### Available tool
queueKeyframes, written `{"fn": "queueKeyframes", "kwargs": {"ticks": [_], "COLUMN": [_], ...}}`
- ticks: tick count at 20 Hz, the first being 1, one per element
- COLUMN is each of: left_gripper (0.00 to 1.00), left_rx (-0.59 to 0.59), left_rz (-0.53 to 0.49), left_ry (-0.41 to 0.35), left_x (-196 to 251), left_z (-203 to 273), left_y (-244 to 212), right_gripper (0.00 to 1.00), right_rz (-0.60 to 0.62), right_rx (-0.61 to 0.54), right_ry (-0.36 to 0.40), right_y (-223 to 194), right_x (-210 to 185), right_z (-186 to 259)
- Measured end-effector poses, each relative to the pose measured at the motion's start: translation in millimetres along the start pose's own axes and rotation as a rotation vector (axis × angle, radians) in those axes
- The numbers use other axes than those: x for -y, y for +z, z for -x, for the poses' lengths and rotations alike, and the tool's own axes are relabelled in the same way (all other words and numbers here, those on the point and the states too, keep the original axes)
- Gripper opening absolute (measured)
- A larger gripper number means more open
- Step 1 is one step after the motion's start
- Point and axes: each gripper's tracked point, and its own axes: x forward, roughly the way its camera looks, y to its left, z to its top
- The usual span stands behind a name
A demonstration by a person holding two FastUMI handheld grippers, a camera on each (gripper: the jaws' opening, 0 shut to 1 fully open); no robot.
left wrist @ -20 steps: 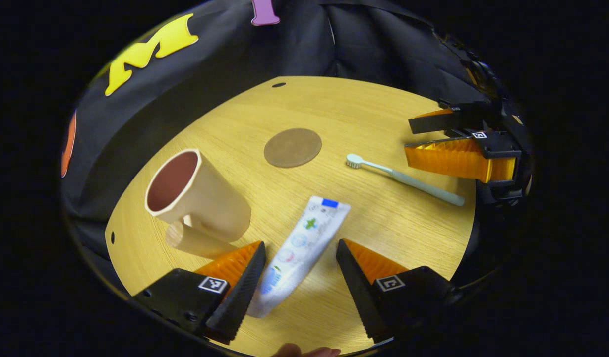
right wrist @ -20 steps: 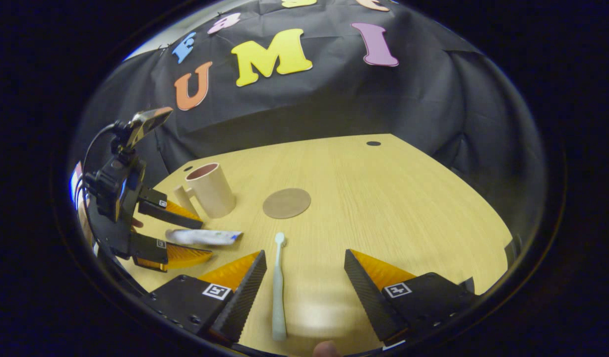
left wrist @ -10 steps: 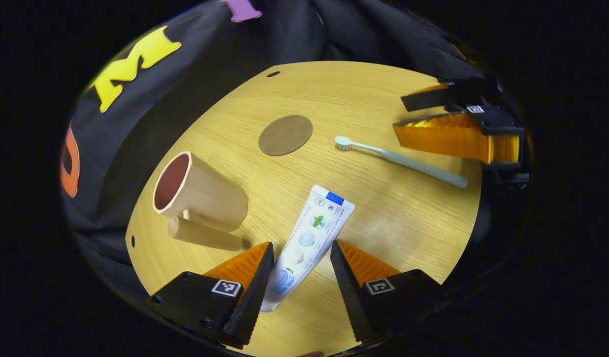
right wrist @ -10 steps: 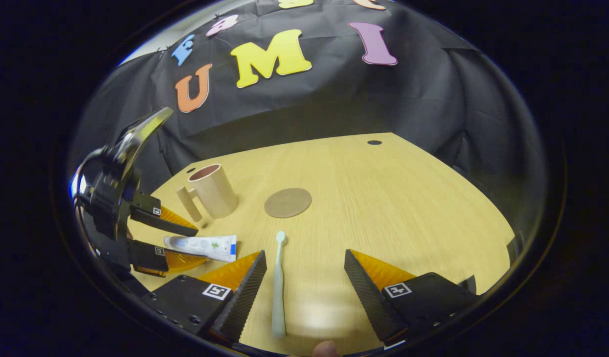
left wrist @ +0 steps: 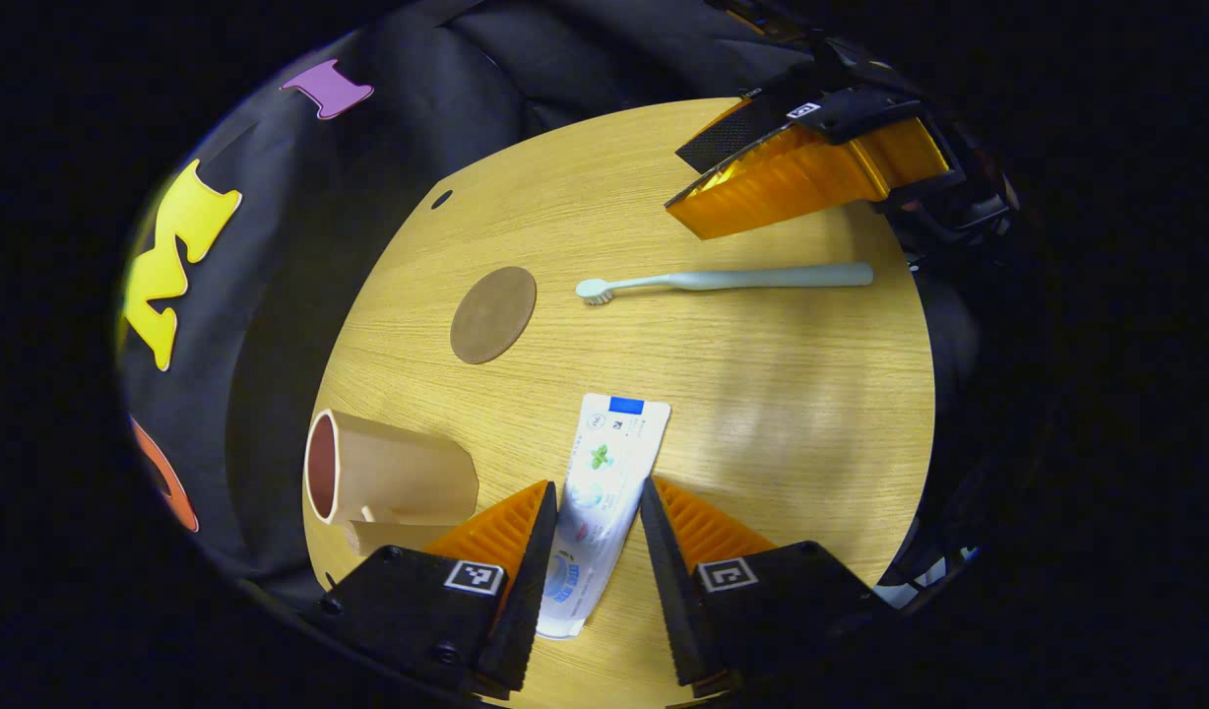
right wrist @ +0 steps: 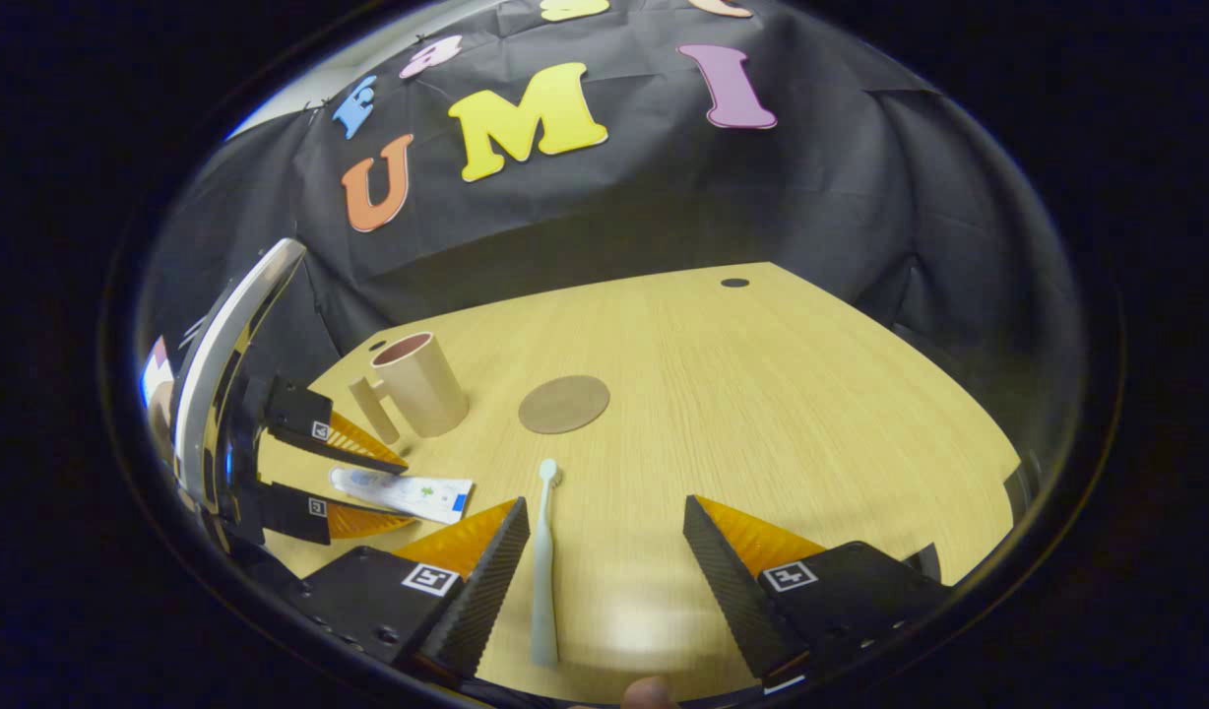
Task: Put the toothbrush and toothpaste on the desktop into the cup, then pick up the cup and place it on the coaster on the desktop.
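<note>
Your left tool (left wrist: 597,537) straddles the toothpaste (left wrist: 601,512); your right tool (right wrist: 604,551) hangs wide open over the toothbrush (right wrist: 544,561).
Left fingers sit narrow, just beside the tube's sides; whether they press, I cannot tell. On the tabletop (left wrist: 762,394), the cup (left wrist: 388,478) is at 9 o'clock of the tube, the coaster (left wrist: 493,314) at 11, the toothbrush at 12.

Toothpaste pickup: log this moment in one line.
left tongs: shut on toothpaste | right tongs: open, toothbrush between | cup: empty, off coaster
</note>
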Motion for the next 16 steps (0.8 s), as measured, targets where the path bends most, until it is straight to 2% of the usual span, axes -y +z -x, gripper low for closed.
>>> {"fn": "queueKeyframes", "kwargs": {"ticks": [2, 3, 5, 9, 11, 12, 16], "left_gripper": [0.59, 0.51, 0.44, 0.38, 0.29, 0.17, 0.17], "left_rx": [0.0, -0.001, -0.002, 0.029, 0.065, 0.058, 0.037], "left_rz": [0.005, 0.016, 0.086, 0.318, 0.463, 0.513, 0.53], "left_ry": [0.023, 0.035, 0.051, 0.053, 0.072, 0.068, 0.108], "left_x": [0, 1, 2, -6, -19, -21, -26], "left_z": [1, 1, 2, 6, 14, 14, 17], "left_y": [-1, -1, -2, -6, -4, -9, -23], "right_gripper": [0.96, 0.96, 0.96, 0.96, 0.96, 0.96, 0.96], "right_rz": [0.006, 0.007, 0.008, 0.008, 0.003, 0.002, 0.008], "right_rx": [-0.007, -0.009, -0.011, -0.006, -0.005, -0.01, -0.013], "right_ry": [0.002, 0.003, 0.009, 0.016, 0.019, 0.017, 0.02], "right_y": [-3, -3, -5, -5, -5, -6, -7], "right_x": [-1, -2, -5, -7, -7, -6, -9], "right_z": [-1, -1, 0, 2, 3, 1, 1]}}
